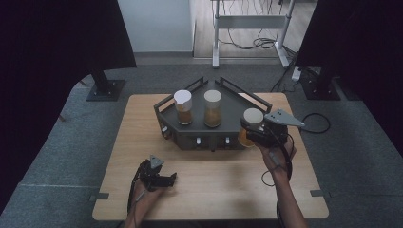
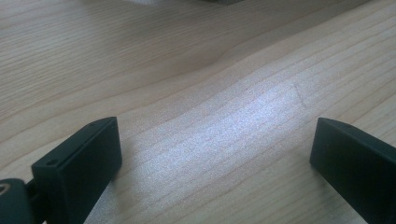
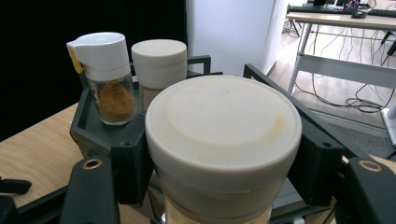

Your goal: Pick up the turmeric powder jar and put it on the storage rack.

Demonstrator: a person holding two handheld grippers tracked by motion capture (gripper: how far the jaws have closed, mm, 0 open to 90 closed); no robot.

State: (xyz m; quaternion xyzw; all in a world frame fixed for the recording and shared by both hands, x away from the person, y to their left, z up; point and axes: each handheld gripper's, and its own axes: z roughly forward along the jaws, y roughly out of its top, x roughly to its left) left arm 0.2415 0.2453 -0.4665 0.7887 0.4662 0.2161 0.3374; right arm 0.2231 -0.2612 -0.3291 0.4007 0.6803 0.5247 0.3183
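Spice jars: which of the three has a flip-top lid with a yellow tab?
The leftmost jar in the rack, holding brown powder; the other two have plain round cream lids.

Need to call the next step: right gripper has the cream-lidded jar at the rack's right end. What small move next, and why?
Probably lift it a little higher, then carry it in over the rack. The right gripper is shut on the jar, which sits at the rack's front right corner, beside the rail; two jars already stand inside. The left gripper rests open.
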